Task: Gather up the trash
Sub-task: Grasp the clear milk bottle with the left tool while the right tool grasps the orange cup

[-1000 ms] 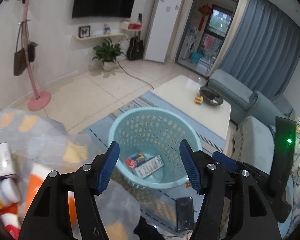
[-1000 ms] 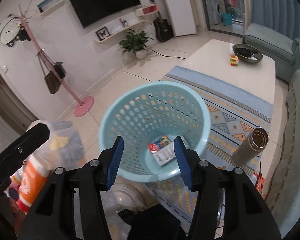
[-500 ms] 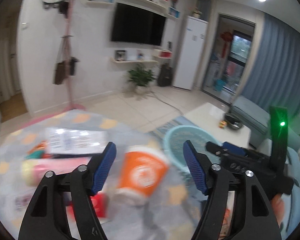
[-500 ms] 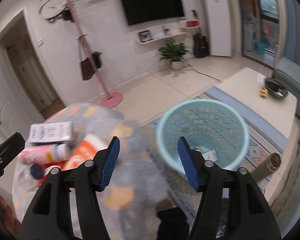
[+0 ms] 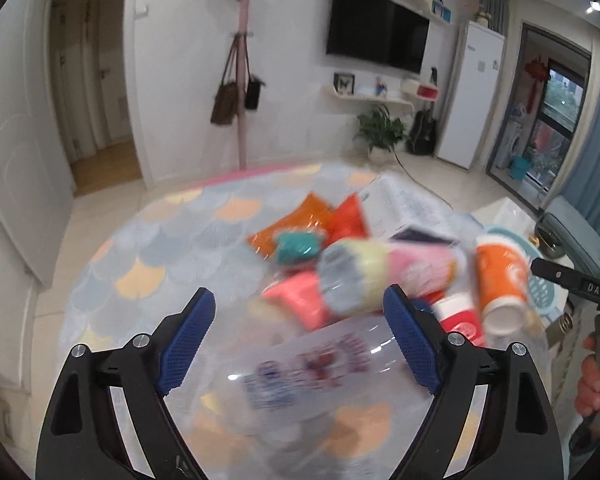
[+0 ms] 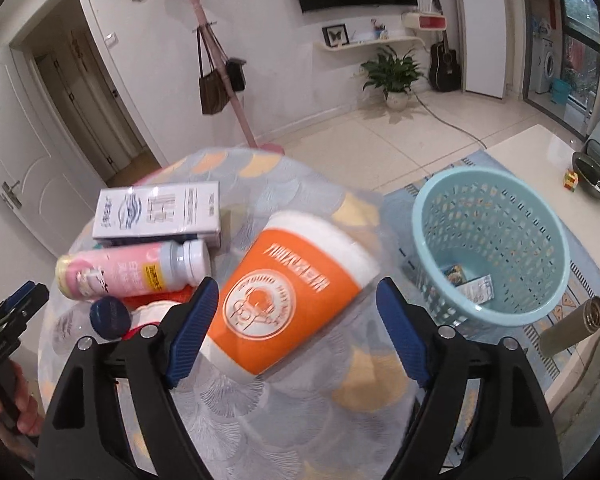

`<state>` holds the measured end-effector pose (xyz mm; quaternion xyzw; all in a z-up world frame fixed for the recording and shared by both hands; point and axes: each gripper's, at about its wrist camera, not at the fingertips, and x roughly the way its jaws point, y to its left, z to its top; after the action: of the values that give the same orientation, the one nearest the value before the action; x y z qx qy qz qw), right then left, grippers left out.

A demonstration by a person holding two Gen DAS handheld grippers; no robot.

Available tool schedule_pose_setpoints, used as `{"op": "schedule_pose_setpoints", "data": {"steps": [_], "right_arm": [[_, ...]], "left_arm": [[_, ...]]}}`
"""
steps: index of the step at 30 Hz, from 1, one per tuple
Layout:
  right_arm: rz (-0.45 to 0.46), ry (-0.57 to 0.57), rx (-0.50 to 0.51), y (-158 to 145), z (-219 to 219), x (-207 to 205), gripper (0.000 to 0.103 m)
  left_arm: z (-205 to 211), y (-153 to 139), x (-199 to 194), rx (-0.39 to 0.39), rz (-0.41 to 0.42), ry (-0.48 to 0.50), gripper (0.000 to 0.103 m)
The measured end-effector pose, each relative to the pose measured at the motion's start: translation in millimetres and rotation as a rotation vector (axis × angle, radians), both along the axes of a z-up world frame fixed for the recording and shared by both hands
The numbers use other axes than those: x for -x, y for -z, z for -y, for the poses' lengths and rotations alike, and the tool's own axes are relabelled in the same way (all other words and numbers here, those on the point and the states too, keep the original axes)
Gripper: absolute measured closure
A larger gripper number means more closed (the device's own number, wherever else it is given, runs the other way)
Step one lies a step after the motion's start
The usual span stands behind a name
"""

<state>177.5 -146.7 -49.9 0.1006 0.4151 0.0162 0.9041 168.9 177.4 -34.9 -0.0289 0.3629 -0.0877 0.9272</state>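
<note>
A round table (image 6: 260,168) under a glossy clear cover printed with grey and peach scales carries the trash. In the right wrist view an orange paper cup (image 6: 288,292) with a white rim lies on its side, long axis slanting, mouth up-right toward the basket (image 6: 496,312) and base down-left. It sits between the right tool (image 6: 296,324)'s ribbed blue pads; the jaws are opening and wide, not pressing on it. Left of the cup lies a pink bottle (image 6: 128,272) with a grey cap, lengthwise left to right, cap toward the cup. A flat white box (image 6: 158,210) lies behind it and a dark blue lid (image 6: 110,316) in front.

The pale blue perforated plastic basket stands on a patterned rug beside the table, with a few packets at its bottom. A steel flask (image 6: 572,328) lies near its right side.

The left tool (image 5: 300,332) is also opening, wide, over a blurred printed wrapper (image 5: 308,368), gripping nothing. Beyond it lie orange pouches (image 5: 312,220) and a teal item (image 5: 300,244), blurred.
</note>
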Motion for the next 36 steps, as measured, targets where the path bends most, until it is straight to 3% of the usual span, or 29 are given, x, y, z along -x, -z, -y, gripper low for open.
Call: {"op": "schedule_pose_setpoints", "data": {"steps": [4,9,14,19,22,23,32,36], "right_arm": [[-0.023,0.01,0.021,7.0,-4.0,-2.5,0.026],[-0.026,0.015,0.026,7.5,-2.7,-1.9,0.026],[-0.026,0.008,0.019,8.2,-2.2,-1.3,0.026],[-0.034,0.008,-0.005,10.0,-2.2,-0.3,0.026],[-0.019,0.002,-0.018,7.4,-3.1,2.1,0.026],[-0.02,0.005,-0.014,6.7,-3.4,2.0,0.026],[-0.05,0.043,-0.031,15.2,-0.6,-16.3,0.024],[-0.098,0.04,-0.098,25.6,-1.5,-27.9,0.024]], "left_arm": [[-19.0,20.8,-14.6,0.09,-0.113,0.102,0.021],[-9.5,30.6,-2.7,0.088,-0.191,0.242,0.022],[6.5,36.6,20.0,0.028,-0.242,0.336,0.022],[28.2,45.6,34.3,-0.052,-0.241,0.335,0.024],[34.3,55.1,33.1,-0.073,-0.266,0.307,0.045],[36.0,57.6,32.0,-0.074,-0.269,0.296,0.046],[33.9,51.3,54.3,0.011,-0.203,0.248,0.048],[29.4,45.3,63.1,0.057,-0.175,0.237,0.049]]}}
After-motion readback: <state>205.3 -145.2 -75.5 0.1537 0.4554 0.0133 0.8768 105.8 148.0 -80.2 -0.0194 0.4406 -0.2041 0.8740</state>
